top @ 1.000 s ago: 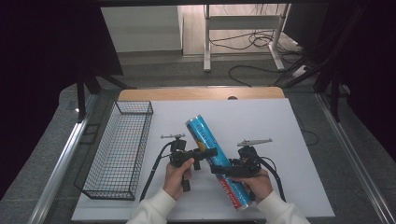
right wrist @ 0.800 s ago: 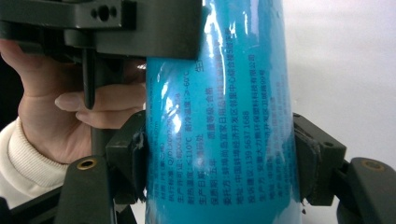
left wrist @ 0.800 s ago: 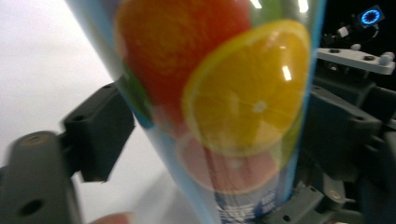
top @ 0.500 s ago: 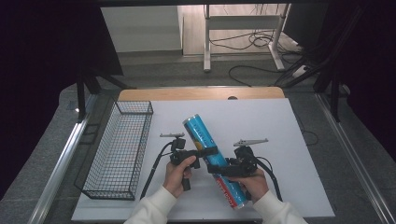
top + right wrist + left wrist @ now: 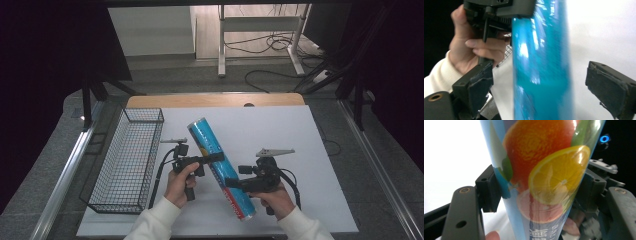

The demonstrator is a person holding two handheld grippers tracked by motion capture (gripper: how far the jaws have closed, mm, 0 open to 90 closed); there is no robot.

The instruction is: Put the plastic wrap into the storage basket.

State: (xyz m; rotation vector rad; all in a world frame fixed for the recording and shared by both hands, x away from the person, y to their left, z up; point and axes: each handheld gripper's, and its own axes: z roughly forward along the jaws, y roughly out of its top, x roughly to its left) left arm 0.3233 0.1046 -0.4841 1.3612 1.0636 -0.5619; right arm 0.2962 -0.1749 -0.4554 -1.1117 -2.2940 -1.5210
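Left gripper (image 5: 212, 158) clamped blue tube (image 5: 220, 165); right gripper (image 5: 234, 183) jaws wide around it; wire basket (image 5: 125, 165) still empty

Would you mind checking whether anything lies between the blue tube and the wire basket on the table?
Only the left gripper and its hand, on the blue tube's basket side; that gripper clamps the tube. Otherwise just bare white table lies before the wire basket, whose top is open.

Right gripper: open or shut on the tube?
Open. In its own view both pads stand clear of the blue tube, which passes between them.
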